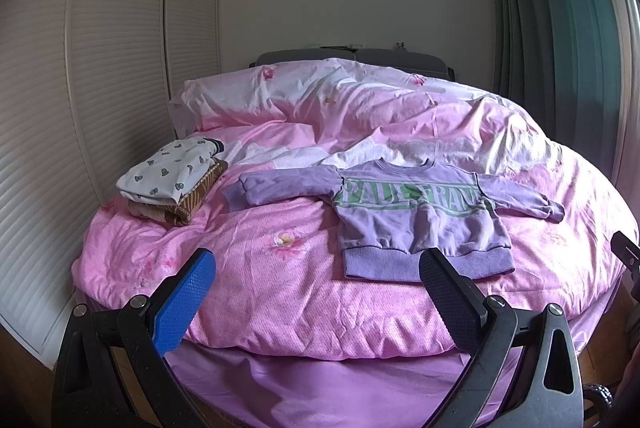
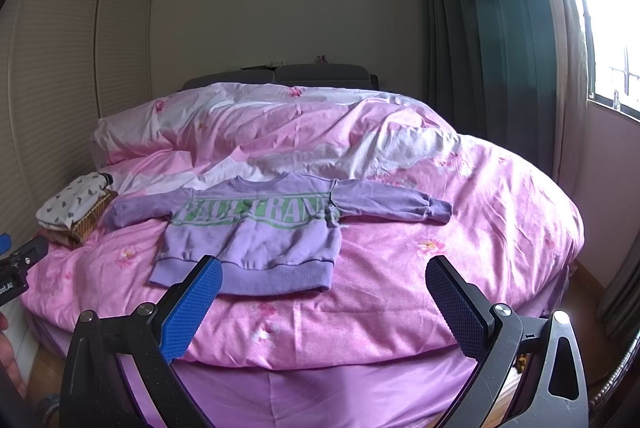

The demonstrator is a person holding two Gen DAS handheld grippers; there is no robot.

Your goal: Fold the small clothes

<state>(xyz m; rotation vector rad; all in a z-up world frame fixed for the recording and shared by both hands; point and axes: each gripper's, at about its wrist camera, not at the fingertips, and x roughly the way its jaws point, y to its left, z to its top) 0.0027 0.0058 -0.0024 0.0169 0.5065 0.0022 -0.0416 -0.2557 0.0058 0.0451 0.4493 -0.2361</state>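
- While both tools hang back from the bed's near edge, nothing is gripped: left gripper spread wide and empty; right gripper likewise wide apart and empty
- Purple sweatshirt: flat on the pink quilt, front up, green lettering showing, both sleeves stretched out sideways, hem toward the cameras; laid out this way, probably, so the sleeves can be turned in first
- Folded stack: white patterned piece on top of a brown one, to the left of the sweatshirt and just clear of its left cuff; looks like the place for finished items
- Right sleeve: lies open toward the right tool, a likely first grasp
- Judgement: this sweatshirt's folding not yet begun
- Backdrop: louvred wardrobe, green curtain
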